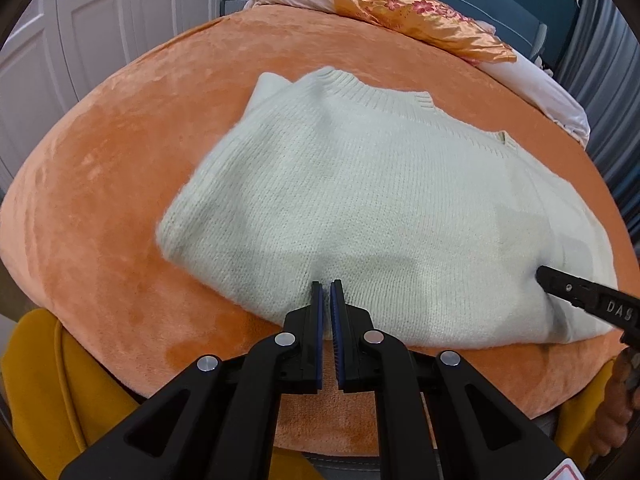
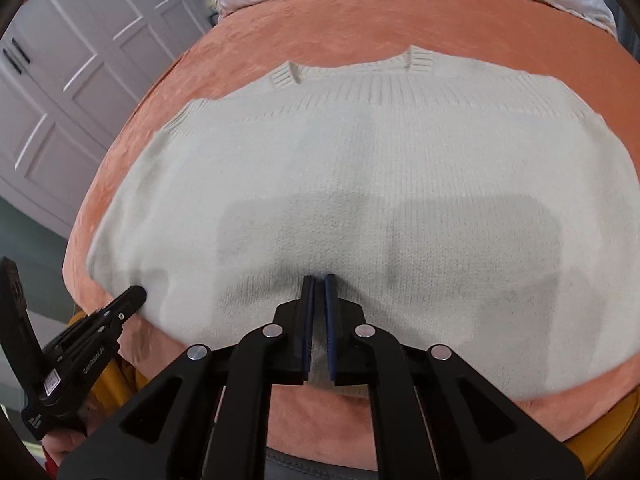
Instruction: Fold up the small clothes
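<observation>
A pale cream knit sweater (image 1: 360,200) lies folded on an orange plush bed cover (image 1: 100,200), its ribbed hem at the far side. My left gripper (image 1: 327,283) is shut at the sweater's near edge; whether it pinches the knit I cannot tell. My right gripper (image 2: 319,278) is shut on the sweater (image 2: 360,180), with knit showing between its blue pads. The right gripper's tip (image 1: 544,274) shows in the left wrist view at the sweater's near right. The left gripper (image 2: 136,294) shows in the right wrist view at the sweater's near left corner.
A white pillow (image 1: 552,96) with an orange floral satin cloth (image 1: 420,16) lies at the head of the bed. White panelled wardrobe doors (image 2: 60,80) stand to the left. Mustard-yellow fabric (image 1: 40,380) hangs below the bed's near edge.
</observation>
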`<state>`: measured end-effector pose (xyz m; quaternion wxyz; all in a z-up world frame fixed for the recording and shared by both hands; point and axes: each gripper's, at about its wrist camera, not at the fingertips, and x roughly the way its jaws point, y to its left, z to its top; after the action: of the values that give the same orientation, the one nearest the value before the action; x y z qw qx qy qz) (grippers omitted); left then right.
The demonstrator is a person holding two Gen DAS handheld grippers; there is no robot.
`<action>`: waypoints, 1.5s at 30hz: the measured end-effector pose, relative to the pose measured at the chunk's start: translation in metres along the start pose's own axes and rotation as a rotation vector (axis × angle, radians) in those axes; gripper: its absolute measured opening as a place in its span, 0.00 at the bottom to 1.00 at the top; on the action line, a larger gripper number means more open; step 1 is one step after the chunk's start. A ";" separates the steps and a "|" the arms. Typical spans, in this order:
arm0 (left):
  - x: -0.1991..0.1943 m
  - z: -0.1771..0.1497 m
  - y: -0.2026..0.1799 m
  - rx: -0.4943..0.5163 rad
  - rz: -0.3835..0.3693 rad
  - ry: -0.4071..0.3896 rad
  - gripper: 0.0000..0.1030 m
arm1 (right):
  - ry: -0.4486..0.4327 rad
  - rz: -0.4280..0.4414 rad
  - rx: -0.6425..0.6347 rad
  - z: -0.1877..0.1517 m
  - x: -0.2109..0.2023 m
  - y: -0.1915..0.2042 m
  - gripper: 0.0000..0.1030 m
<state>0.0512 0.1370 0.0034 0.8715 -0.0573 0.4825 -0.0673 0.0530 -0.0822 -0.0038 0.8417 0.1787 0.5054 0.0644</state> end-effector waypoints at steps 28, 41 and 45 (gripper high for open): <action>-0.002 0.001 0.023 -0.112 -0.142 0.005 0.09 | 0.069 -0.127 0.044 0.119 0.068 0.018 0.02; -0.003 0.000 0.020 -0.092 -0.126 -0.005 0.09 | 0.053 -0.245 -0.017 0.143 0.088 0.032 0.01; -0.032 -0.002 0.029 -0.145 -0.142 -0.071 0.24 | -0.013 -0.203 -0.045 0.134 0.058 0.042 0.07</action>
<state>0.0342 0.1715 0.0245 0.8745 -0.1565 0.4498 -0.0919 0.2014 -0.0581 0.0207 0.8510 0.1081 0.5137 -0.0109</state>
